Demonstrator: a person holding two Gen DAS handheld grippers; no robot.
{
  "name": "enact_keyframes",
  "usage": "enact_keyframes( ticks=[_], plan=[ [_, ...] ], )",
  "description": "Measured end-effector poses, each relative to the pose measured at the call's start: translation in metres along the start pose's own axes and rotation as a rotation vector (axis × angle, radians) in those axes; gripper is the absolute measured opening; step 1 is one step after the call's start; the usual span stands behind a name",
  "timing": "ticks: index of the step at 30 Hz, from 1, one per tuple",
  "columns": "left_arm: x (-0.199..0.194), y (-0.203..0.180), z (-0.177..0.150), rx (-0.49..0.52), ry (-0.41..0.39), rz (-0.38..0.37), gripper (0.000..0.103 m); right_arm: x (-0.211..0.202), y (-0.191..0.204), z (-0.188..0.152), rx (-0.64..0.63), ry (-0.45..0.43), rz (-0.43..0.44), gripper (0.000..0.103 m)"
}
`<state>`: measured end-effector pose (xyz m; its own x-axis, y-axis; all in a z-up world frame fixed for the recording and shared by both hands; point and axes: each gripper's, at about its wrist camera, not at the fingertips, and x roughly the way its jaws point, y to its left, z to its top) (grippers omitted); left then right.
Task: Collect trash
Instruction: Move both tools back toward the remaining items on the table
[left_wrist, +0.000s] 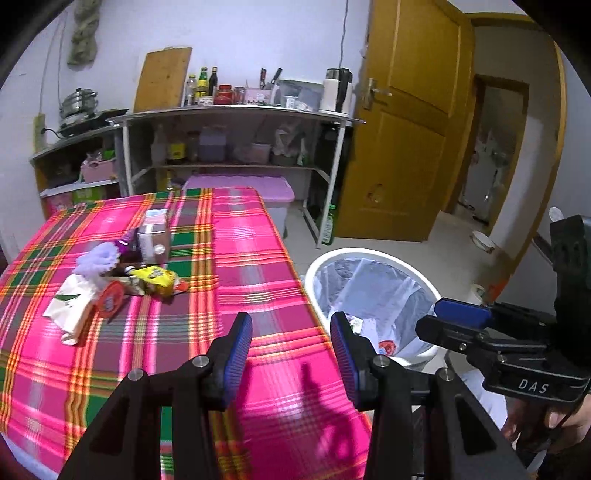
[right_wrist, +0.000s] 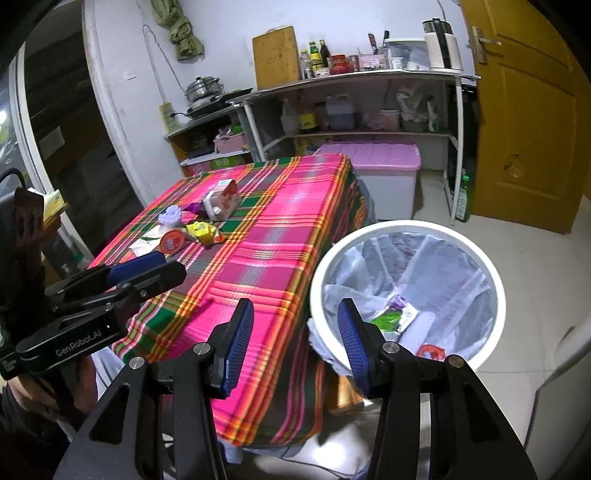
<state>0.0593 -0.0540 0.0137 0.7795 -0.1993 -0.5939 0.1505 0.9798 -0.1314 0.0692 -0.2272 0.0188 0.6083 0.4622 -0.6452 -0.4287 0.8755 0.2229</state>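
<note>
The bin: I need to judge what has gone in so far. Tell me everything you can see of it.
The bin is round, white-rimmed and looks plastic, lined with a thin translucent bag folded over the rim. It stands upright on the tiled floor, close beside the table corner; contact is unclear. Inside lie a green and purple wrapper, a red-and-white piece and crumpled white plastic. Neither gripper touches it.

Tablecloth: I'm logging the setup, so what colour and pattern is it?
The tablecloth is a pink plaid with green, orange and yellow stripes, clearest in the right wrist view.

bin (left_wrist: 373, 254) near rim hidden by fingers (left_wrist: 343, 354) | shelf jar labels unreadable
</note>
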Motion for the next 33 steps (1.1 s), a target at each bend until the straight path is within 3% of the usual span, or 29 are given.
enact_keyframes(
  ticks=[22,33],
  plan=[
    [-0.029,0.053,-0.014,-0.086,-0.043,0.099,0.044,0.023,0.044,0.015,-0.097,0.028,0.047,0.048],
    [-0.027,0.111,-0.019,-0.166,-0.024,0.202,0.044,0.067,0.067,0.030,-0.153,0.076,0.118,0.051]
  ],
)
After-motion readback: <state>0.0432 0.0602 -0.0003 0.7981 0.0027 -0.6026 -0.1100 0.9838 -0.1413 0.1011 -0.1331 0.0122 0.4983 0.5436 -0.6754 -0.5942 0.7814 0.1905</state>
